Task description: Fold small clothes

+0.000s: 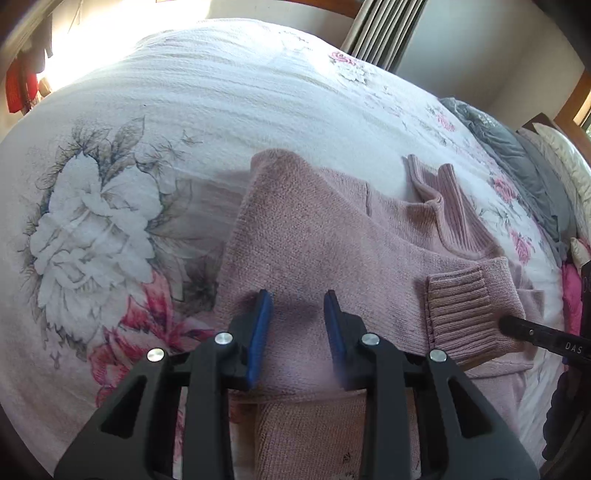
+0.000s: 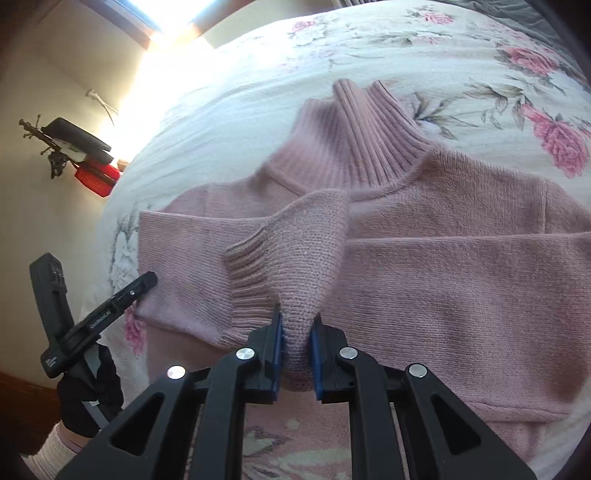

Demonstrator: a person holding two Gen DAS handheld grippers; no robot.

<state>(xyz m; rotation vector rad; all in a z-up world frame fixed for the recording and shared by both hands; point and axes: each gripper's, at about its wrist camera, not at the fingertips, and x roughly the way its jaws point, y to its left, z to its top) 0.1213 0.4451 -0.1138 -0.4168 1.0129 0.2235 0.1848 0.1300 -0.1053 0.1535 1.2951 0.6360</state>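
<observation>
Pink knit sweater (image 2: 424, 236) lay flat on a bed (image 1: 229, 96), spread over a white quilted floral cover with grey and pink blooms. Fabric was fuzzy fine knit on the body, thick vertical ribbing on the tall collar (image 2: 365, 129), which pointed to the far side in the right wrist view. One sleeve (image 2: 306, 251) was folded across the chest, its ribbed cuff (image 2: 247, 280) ending near the left of the body. No containers showed. Right gripper (image 2: 297, 332) had black arms with blue pads and was clenched on a bunched fold of that sleeve, knit squeezed between the pads at the near edge of the sweater. Left gripper (image 1: 297, 314), same build, hung released, jaws apart, over the sweater's plain knit body with nothing between the pads; contact with the cloth could not be told. In the right wrist view the left gripper (image 2: 146, 282) came in from the left, its tip at the sweater's left edge, held by a dark gloved hand (image 2: 88, 398) with a pale cuff below. In the left wrist view the cuff (image 1: 469, 314) sat at right, with one black finger of the right gripper just beside it. Grey bedding (image 1: 517, 162) was bunched at the bed's right side. Grey curtain (image 1: 384, 29) hung at far right.
</observation>
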